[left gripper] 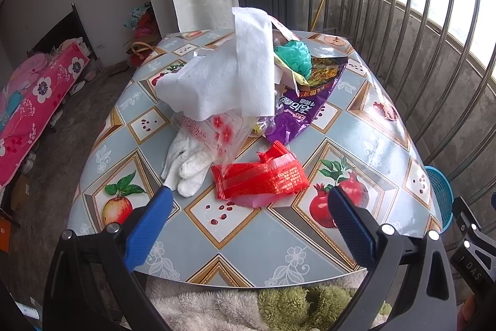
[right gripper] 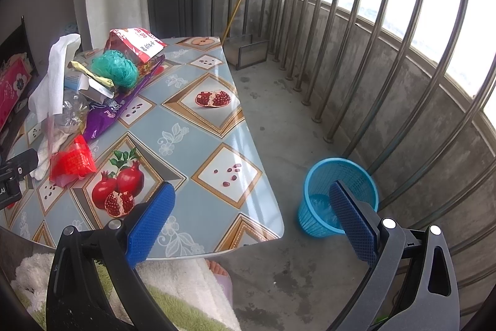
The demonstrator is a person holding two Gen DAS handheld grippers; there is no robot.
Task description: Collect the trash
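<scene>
My left gripper (left gripper: 249,200) and right gripper (right gripper: 252,197) are wide apart, empty; the red wrapper (left gripper: 260,177) lies sideways just ahead of my left one.

Left camera: sits on the left tongs (left gripper: 249,207), low at the near edge of the tabletop (left gripper: 217,253), looking straight across it at the trash pile (left gripper: 235,89).
Left camera, how near: close to the tabletop, the pile a bit farther back.
Right camera: sits on the right tongs (right gripper: 252,203), at the near right corner of the tabletop (right gripper: 217,176), turned toward the floor and the bin (right gripper: 339,172).
Right camera, how near: near the corner, the pile (right gripper: 93,82) far off to the left.
Both see: the tabletop, the pile, the red bag (left gripper: 260,176) (right gripper: 73,163), the bin (left gripper: 440,194), the railing (left gripper: 418,20) (right gripper: 372,36).
</scene>
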